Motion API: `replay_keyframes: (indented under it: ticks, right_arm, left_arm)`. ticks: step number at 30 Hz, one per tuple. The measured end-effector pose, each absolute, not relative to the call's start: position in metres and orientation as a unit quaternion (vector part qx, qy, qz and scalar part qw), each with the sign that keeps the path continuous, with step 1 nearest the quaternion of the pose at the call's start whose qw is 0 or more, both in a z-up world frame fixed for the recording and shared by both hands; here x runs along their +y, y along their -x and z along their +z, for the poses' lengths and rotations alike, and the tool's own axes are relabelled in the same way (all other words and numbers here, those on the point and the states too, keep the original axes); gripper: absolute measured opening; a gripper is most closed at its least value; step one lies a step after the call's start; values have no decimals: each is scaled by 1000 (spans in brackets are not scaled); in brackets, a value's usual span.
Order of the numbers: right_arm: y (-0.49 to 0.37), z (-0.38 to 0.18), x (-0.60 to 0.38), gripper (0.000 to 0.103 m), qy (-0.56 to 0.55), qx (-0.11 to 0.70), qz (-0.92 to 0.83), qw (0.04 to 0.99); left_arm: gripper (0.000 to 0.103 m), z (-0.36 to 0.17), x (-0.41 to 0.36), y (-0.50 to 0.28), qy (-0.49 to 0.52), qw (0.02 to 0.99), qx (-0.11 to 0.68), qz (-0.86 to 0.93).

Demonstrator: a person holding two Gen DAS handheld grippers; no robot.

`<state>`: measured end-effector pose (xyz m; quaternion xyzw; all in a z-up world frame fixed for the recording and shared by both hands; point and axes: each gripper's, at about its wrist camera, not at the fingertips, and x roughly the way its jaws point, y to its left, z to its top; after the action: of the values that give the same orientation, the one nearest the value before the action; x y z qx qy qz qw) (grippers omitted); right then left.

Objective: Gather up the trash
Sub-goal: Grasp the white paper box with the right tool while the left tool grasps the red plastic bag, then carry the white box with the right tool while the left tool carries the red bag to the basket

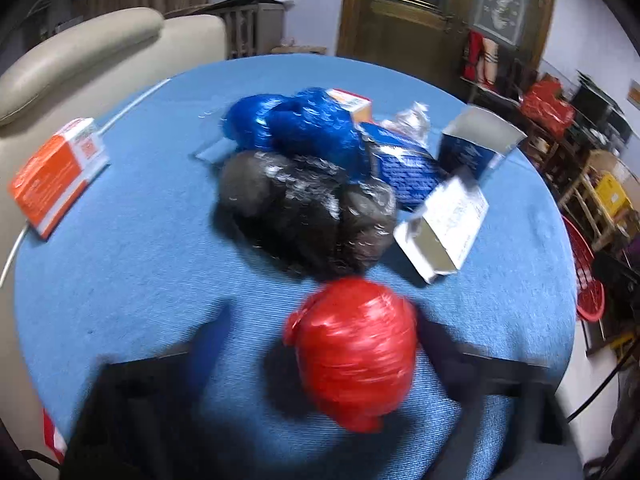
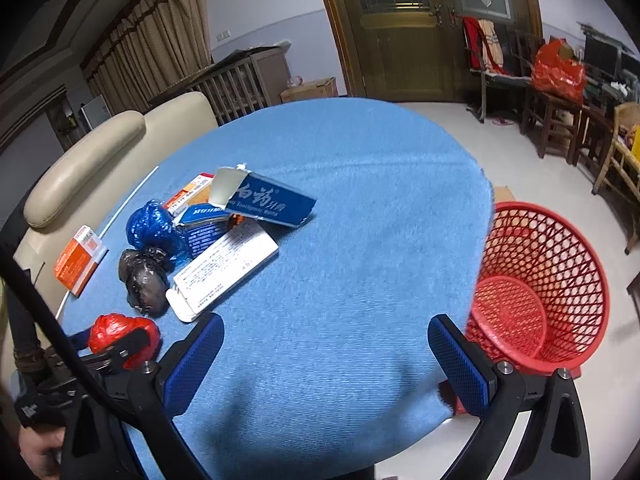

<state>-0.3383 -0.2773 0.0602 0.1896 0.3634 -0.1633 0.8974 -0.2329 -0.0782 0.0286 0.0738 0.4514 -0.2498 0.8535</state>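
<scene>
Now the left gripper (image 1: 352,364) is clamped on the red bag ball (image 1: 354,354) at the near edge of the blue worktop (image 2: 360,200), while the right gripper (image 2: 326,364) gapes empty, nearer the red basket (image 2: 560,280) on the right.

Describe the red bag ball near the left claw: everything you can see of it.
The red bag ball is a crumpled, glossy red plastic bag bunched into a rough ball, with a small twisted nub at one side. It lies on the blue tablecloth at the near edge, apart from the black bag bundle beyond it. The left claw is shut on it, one finger crossing its front in the right wrist view. The left wrist view is blurred, so finer detail is lost.
</scene>
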Motion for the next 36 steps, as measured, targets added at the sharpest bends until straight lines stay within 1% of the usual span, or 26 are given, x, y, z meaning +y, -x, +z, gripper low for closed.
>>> replay_keyframes:
  ticks: [4,8,13,20,23,24,26,27,28,30,32,34,36]
  right_arm:
    - [326,57,-270,103,-204,373,-140,894]
    - [305,51,-262,103,-231,384,-116,886]
    - [271,40,-245,103,-270,399,-93,871]
    - [227,23,-238,103,-339,412,-141,834]
    - [213,22,-232,103,-329,422,-150,831]
    - [209,23,-231,101,-319,426,-154,832]
    - [203,23,-227,92,-299,431,-159,836]
    - [200,24,-224,74,-283,436,-158,840]
    - [198,25,-221,67,-261,440,-159,844]
    - [199,25,-220,62,-238,448,-147,849]
    - [205,25,-225,58,-245,451,-128,849]
    - [216,26,-231,52,-241,453,-115,850]
    - [229,28,-235,50,-227,459,-101,853]
  left_arm:
    - [44,28,-69,234,-53,850,458,-255]
    - [44,39,-47,240,-45,865,439,-241]
    - [44,45,-15,237,-22,874,435,-215]
    - [44,43,9,235,-2,879,434,-199]
    - [44,38,7,231,1,878,436,-197]
    - [44,36,7,229,3,877,438,-197]
    - [44,34,6,228,5,876,439,-197]
    - [44,34,5,227,5,876,440,-197]
    - [44,33,4,227,6,876,440,-198]
    - [44,33,2,228,5,876,439,-201]
    - [44,32,0,228,3,875,440,-203]
    - [44,33,-3,229,1,874,439,-207]
    - [44,33,-5,230,-4,875,437,-209]
